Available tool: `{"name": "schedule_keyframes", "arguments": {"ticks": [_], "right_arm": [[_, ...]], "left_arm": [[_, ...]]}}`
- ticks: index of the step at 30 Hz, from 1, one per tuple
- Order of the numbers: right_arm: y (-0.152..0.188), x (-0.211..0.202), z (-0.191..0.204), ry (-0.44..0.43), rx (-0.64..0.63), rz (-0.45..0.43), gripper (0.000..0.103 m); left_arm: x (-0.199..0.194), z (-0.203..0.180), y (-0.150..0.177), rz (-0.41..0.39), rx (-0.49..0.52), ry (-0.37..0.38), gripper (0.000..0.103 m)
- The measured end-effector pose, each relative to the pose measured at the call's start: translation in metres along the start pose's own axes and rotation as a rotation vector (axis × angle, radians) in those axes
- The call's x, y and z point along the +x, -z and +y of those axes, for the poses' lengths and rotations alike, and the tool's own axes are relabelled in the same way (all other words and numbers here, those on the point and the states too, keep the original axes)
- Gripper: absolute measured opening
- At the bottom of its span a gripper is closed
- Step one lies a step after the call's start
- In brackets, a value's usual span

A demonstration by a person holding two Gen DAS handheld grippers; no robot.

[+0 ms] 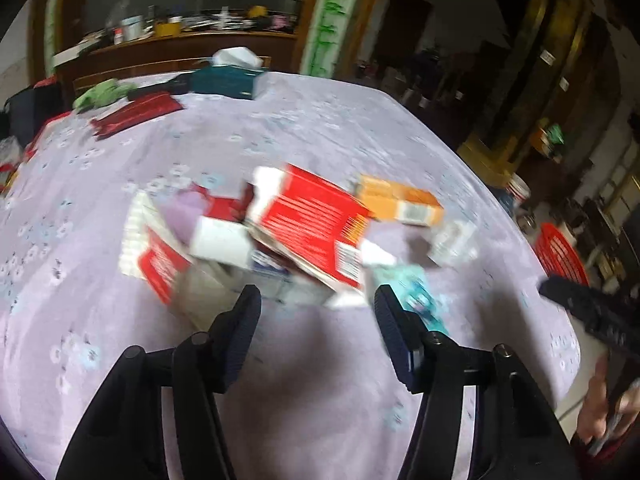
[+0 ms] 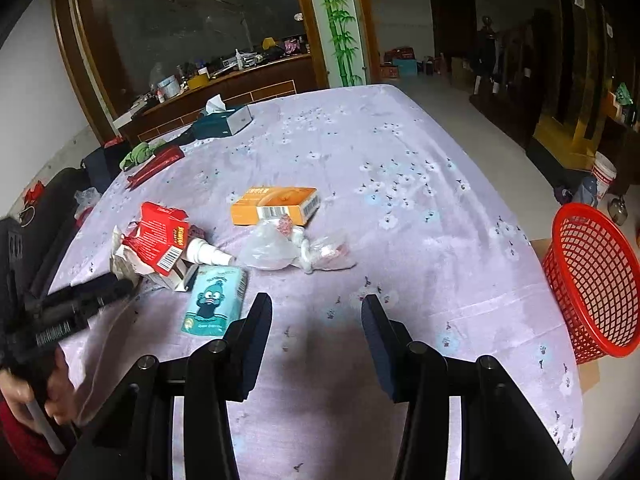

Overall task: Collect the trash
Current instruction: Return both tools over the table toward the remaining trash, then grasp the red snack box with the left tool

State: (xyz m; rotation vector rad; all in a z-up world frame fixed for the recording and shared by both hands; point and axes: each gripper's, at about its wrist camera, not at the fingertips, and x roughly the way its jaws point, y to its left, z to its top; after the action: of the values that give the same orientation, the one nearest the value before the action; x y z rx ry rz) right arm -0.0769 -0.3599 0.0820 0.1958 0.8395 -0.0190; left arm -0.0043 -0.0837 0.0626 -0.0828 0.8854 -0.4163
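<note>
Trash lies in a cluster on the lilac tablecloth: a torn red carton (image 2: pixel 158 238) (image 1: pixel 312 220), an orange box (image 2: pixel 276 205) (image 1: pixel 400 200), a white bottle (image 2: pixel 208 253), crumpled clear plastic bags (image 2: pixel 294 248) and a teal cartoon packet (image 2: pixel 214 300) (image 1: pixel 416 296). My left gripper (image 1: pixel 316 300) is open and empty, just short of the red carton; it also shows at the left of the right wrist view (image 2: pixel 80 300). My right gripper (image 2: pixel 316 304) is open and empty, over bare cloth right of the teal packet. The left wrist view is motion-blurred.
A red mesh basket (image 2: pixel 596 280) stands off the table's right edge. A teal tissue box (image 2: pixel 224 120), a dark red pouch (image 2: pixel 156 166) and a green cloth (image 2: pixel 140 154) lie at the far left of the table. A cluttered wooden sideboard (image 2: pixel 224 88) stands behind.
</note>
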Motion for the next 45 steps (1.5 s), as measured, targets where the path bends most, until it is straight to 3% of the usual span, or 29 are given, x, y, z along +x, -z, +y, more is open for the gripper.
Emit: {"name": "schedule_keyframes", "arguments": {"ticks": [3, 6, 13, 15, 17, 18, 28, 32, 34, 35, 36, 38, 43, 45], "right_arm": [[0.001, 0.001, -0.004, -0.002, 0.000, 0.004, 0.050], [0.001, 0.004, -0.008, -0.004, 0.015, 0.002, 0.050], [0.002, 0.008, -0.014, -0.010, 0.027, 0.010, 0.050], [0.002, 0.009, -0.016, -0.005, 0.028, 0.013, 0.050], [0.002, 0.010, -0.019, -0.007, 0.035, 0.015, 0.050], [0.001, 0.010, -0.020, -0.008, 0.038, 0.016, 0.050], [-0.008, 0.014, -0.022, -0.018, 0.055, 0.016, 0.050], [-0.008, 0.015, -0.018, -0.026, 0.041, 0.025, 0.050], [-0.008, 0.014, -0.018, -0.025, 0.033, 0.027, 0.050], [-0.008, 0.014, -0.018, -0.024, 0.031, 0.025, 0.050], [-0.008, 0.013, -0.018, -0.025, 0.031, 0.023, 0.050], [-0.008, 0.012, -0.017, -0.028, 0.032, 0.017, 0.050], [-0.007, 0.012, -0.015, -0.027, 0.021, 0.018, 0.050], [-0.008, 0.014, -0.014, -0.029, 0.018, 0.022, 0.050]], "left_arm": [[0.005, 0.017, -0.017, 0.015, -0.075, 0.031, 0.057], [0.014, 0.015, -0.032, 0.008, -0.071, 0.013, 0.057], [0.060, 0.017, -0.049, 0.096, -0.067, 0.023, 0.055], [0.064, 0.013, -0.045, 0.102, -0.070, 0.031, 0.023], [0.065, 0.006, -0.037, 0.119, -0.053, 0.043, 0.007], [0.065, 0.001, -0.033, 0.123, -0.037, 0.052, 0.007], [0.040, -0.053, 0.024, 0.187, 0.129, 0.214, 0.005], [0.029, -0.054, 0.038, 0.205, 0.157, 0.214, 0.007], [0.026, -0.049, 0.044, 0.221, 0.132, 0.219, 0.015], [0.022, -0.046, 0.048, 0.220, 0.108, 0.224, 0.026], [0.021, -0.044, 0.052, 0.221, 0.092, 0.222, 0.046], [0.016, -0.039, 0.057, 0.213, 0.063, 0.221, 0.057], [0.014, -0.036, 0.072, 0.231, 0.011, 0.256, 0.056], [0.018, -0.043, 0.074, 0.239, 0.022, 0.248, 0.041]]}}
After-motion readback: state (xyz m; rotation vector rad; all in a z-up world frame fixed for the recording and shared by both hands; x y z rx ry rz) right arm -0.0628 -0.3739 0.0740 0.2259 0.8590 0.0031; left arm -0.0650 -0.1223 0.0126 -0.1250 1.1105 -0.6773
